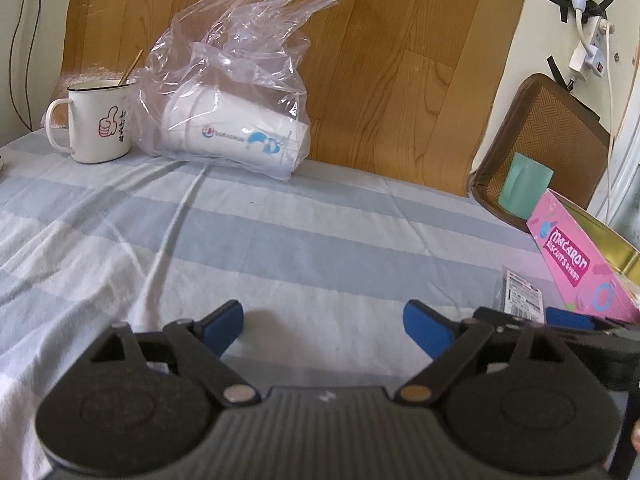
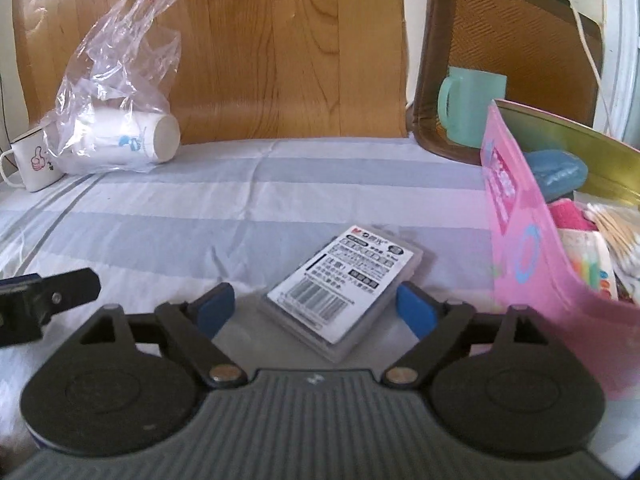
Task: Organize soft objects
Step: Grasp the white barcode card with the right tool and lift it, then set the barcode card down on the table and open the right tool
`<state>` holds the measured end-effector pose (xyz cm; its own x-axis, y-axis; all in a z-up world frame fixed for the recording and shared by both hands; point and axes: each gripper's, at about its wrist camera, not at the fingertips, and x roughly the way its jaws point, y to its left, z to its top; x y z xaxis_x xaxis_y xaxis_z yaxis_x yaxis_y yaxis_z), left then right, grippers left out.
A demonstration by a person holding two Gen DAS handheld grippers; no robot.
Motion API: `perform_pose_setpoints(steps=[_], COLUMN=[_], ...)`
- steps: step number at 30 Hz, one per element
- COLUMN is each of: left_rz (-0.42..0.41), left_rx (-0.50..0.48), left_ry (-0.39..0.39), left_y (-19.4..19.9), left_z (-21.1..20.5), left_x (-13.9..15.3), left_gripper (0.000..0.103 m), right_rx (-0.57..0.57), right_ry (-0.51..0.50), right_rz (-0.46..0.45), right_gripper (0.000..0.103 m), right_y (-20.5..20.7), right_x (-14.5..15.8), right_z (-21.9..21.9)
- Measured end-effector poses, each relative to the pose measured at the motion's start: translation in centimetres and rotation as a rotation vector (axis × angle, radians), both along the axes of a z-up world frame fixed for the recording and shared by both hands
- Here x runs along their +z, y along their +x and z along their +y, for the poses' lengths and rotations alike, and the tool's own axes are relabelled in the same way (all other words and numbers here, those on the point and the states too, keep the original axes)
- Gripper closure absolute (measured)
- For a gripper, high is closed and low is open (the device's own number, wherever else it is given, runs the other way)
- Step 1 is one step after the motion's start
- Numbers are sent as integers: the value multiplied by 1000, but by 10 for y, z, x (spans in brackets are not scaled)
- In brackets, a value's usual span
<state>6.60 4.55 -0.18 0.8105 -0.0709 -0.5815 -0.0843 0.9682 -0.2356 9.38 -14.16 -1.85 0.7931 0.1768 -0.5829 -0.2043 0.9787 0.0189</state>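
Note:
A clear flat plastic case with a barcode label (image 2: 340,288) lies on the striped cloth between my right gripper's (image 2: 314,304) open blue fingers; touch cannot be told. Its edge shows in the left wrist view (image 1: 522,292). My left gripper (image 1: 324,326) is open and empty over bare cloth. A pink open box (image 2: 520,240) (image 1: 580,264) at the right holds a red cloth (image 2: 568,216), a blue pouch (image 2: 556,172) and cotton swabs (image 2: 616,228).
A clear plastic bag with white paper cups (image 1: 236,132) (image 2: 120,140) lies at the back left beside a white enamel mug (image 1: 96,124) (image 2: 32,164). A brown tray (image 2: 508,40) leans at the back right behind a green mug (image 2: 472,104). A wooden panel (image 1: 380,60) stands behind.

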Motion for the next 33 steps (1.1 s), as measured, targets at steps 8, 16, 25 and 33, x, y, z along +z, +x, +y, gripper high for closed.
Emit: perform_pose_setpoints(steps=[8,16,25,33], left_rz=[0,5,16,24], left_rx=[1,-1,-11,7], left_ry=[1,12,40,76], left_y=[1,1,1,1], left_z=[0,0,-6,-9], left_x=[0,-1,-1,-2], left_gripper=[9,9,8,8], right_rx=[55,292,354,325], right_ry=[3,-13,-11,2], right_rz=[-30,-55,-79,-82], right_gripper=[35,38,37,30], right_y=[1,-42,-102,-101], right_x=[0,-3,-6,-7], right_z=[3,0,-20,-22])
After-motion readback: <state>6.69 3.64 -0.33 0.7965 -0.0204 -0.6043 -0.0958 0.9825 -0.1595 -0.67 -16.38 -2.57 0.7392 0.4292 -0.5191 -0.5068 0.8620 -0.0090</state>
